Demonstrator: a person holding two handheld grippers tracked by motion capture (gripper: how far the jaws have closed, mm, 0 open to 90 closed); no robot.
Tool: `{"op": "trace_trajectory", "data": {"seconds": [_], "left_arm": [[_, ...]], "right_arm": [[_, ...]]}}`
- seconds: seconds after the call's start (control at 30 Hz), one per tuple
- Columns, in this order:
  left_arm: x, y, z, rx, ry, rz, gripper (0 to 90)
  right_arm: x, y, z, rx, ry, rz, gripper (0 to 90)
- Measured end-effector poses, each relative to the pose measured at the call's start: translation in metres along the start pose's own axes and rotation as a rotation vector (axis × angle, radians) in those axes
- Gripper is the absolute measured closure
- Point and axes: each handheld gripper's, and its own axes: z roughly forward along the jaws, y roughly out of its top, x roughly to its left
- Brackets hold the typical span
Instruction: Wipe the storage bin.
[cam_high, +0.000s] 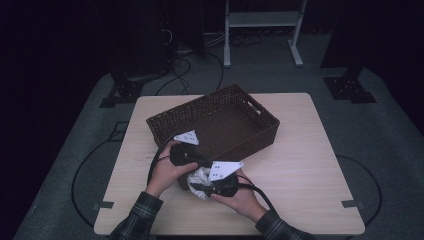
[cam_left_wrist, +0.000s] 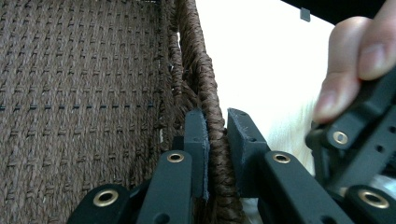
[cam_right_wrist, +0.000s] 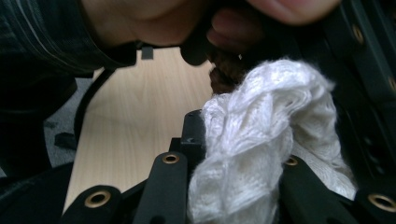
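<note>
A dark brown woven basket (cam_high: 165, 123) stands on the pale wooden table (cam_high: 300, 170), its inside bare. My left gripper (cam_left_wrist: 217, 135) is shut on the basket's rim (cam_left_wrist: 212, 100), one jaw inside the wall and one outside. My right gripper (cam_right_wrist: 240, 140) is shut on a bunched white knitted cloth (cam_right_wrist: 261, 126). In the high view the white cloth (cam_high: 200, 176) sits just outside the basket's near corner, between my two hands, with the left gripper (cam_high: 182, 152) beside the right gripper (cam_high: 216, 186). A thumb and the right gripper's body show at the right of the left gripper view.
The table's near edge lies just below my forearms in plaid sleeves (cam_high: 142, 212). Black cables (cam_high: 260, 192) trail from both grippers. Beyond the table stand a white frame (cam_high: 262, 22) and dark stands on a grey floor.
</note>
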Motion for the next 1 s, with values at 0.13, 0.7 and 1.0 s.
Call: {"op": "trace_trajectory", "data": {"seconds": [0.13, 0.7, 1.0], "left_arm": [[0.000, 0.000, 0.000, 0.000, 0.000, -0.001, 78.1], [0.000, 0.000, 0.000, 0.003, 0.003, 0.003, 78.1], [0.000, 0.000, 0.000, 0.002, 0.002, 0.004, 78.1]], "right_arm": [[0.002, 0.004, 0.004, -0.006, 0.003, -0.011, 74.6], [0.000, -0.015, 0.030, 0.069, 0.013, 0.005, 75.0], [-0.001, -0.034, 0.044, 0.127, 0.036, 0.045, 74.9]]}}
